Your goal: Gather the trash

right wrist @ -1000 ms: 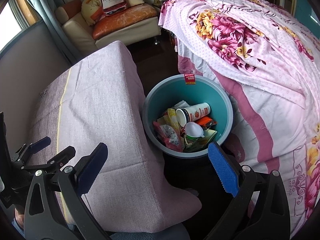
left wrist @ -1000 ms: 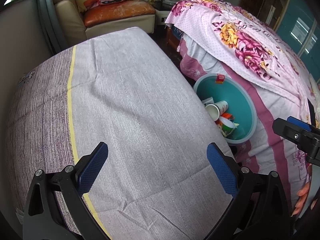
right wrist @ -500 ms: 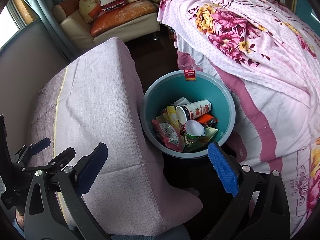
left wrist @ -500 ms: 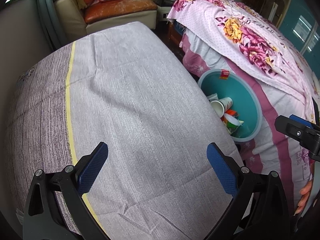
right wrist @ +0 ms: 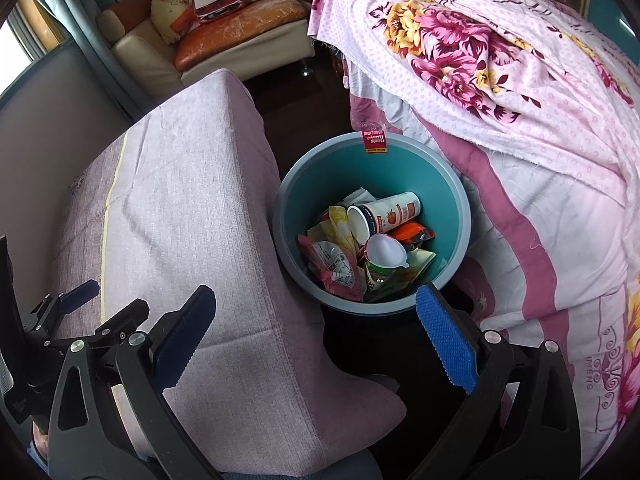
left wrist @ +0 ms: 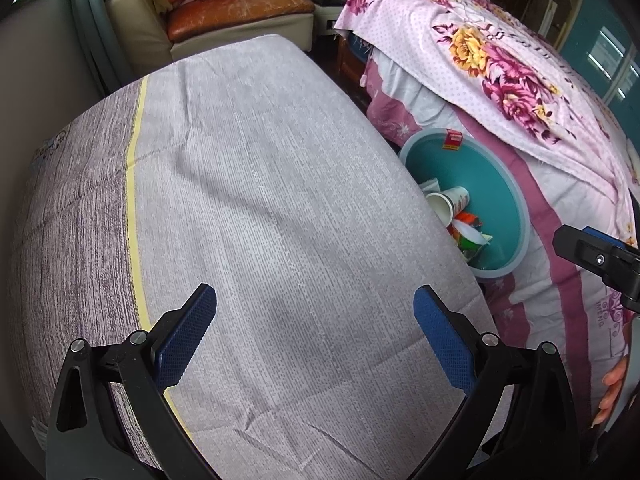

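Both claws are spread wide and hold nothing: the left claw (left wrist: pixel 314 332) over the cloth-covered bench (left wrist: pixel 260 200), the right claw (right wrist: pixel 316 332) just short of the teal bin (right wrist: pixel 464 216). The bin stands between bench and floral bed (right wrist: pixel 520 100); inside lie a paper cup (right wrist: pixel 386 214), wrappers (right wrist: pixel 334 264) and a white lid (right wrist: pixel 384 250).

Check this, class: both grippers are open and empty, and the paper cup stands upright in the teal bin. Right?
Not quite. The cup lies on its side on the other trash, as the right wrist view shows. The rest holds: left gripper and right gripper are open and empty, and the bin is teal.
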`<action>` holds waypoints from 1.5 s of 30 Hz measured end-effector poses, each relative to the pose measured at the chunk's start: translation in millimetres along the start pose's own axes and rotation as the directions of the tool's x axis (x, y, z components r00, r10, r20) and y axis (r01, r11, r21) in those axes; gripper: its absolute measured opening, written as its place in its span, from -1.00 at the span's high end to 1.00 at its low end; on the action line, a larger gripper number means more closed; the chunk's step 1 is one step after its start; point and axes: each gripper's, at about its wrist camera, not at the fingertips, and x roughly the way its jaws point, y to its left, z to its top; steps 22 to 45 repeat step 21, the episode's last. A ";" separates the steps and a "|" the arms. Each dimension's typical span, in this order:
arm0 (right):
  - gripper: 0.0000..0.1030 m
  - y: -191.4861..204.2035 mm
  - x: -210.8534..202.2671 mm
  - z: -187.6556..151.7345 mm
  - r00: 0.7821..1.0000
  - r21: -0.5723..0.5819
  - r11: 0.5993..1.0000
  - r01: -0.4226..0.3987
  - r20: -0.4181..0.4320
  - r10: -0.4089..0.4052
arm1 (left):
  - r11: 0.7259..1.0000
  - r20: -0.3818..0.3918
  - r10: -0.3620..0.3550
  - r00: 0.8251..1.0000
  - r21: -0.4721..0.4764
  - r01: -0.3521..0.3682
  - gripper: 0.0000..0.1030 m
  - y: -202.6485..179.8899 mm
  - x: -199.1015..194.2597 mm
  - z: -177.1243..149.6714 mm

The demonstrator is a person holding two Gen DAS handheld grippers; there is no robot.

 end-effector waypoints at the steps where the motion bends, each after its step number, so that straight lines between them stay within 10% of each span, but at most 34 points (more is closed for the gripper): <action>1: -0.87 -0.6 0.3 0.2 1.000 0.001 1.000 0.001 -0.001 -0.001 | 1.000 0.000 0.000 1.000 0.000 0.000 -0.92 0.1 -0.1 -0.4; 45: -0.87 1.3 -16.1 -1.2 0.999 -0.004 1.000 0.022 0.034 -0.022 | 1.000 0.011 -0.005 1.000 -0.024 0.005 -0.92 5.8 -9.6 -2.5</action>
